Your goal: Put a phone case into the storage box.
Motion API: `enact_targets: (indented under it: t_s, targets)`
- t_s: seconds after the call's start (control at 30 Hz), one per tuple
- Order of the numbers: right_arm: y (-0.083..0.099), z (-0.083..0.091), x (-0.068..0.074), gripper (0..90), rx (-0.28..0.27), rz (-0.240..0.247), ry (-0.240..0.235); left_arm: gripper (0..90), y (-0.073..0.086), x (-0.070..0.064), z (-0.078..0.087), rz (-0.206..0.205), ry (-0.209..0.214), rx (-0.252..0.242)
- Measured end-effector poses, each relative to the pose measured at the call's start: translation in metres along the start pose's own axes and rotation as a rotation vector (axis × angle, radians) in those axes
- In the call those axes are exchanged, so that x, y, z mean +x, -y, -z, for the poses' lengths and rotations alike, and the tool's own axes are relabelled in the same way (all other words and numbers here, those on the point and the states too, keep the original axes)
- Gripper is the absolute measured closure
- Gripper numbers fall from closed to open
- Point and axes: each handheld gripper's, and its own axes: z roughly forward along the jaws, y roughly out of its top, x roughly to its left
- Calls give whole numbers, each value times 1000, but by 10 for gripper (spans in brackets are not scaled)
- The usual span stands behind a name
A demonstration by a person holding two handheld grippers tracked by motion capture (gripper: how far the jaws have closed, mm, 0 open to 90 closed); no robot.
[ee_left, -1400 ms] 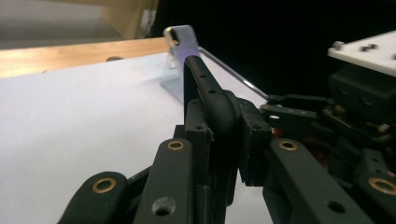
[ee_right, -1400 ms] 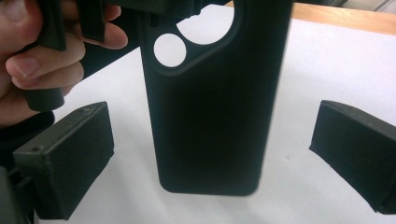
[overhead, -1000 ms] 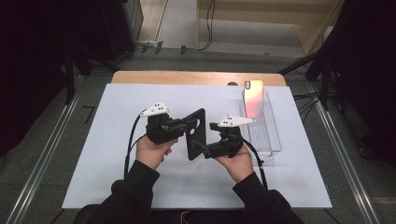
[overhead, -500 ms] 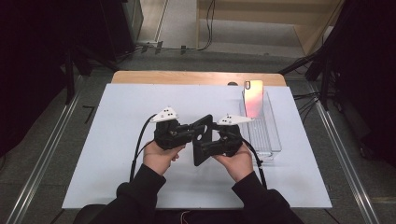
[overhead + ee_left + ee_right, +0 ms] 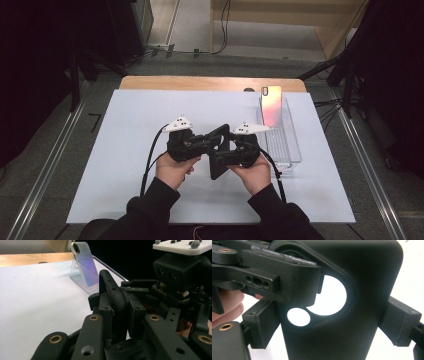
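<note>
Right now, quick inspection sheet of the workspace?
Surface: white table top, bare apart from the items below.
Job's things: black phone case, held off the table between both grippers; phone leaning upright in clear stand at right.
Clutter: nothing seen.
Grippers: left gripper shut on the case's edge; right gripper shut across the case's sides.
Cables: one trails from each gripper toward the person; more on floor behind the table.
Surroundings: dark curtains, metal rails on the floor, wooden edge at far side.
</note>
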Motion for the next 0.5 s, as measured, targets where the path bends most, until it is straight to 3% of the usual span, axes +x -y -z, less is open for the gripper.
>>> enact_targets:
  t_s: [0.2,0.5]
  targets:
    - [-1,1,1,119,4,10,16,753,-1,1,1,23,1,6]
    - [0,0,-2,121,20,8,29,497,-8,7,10,78,15,5]
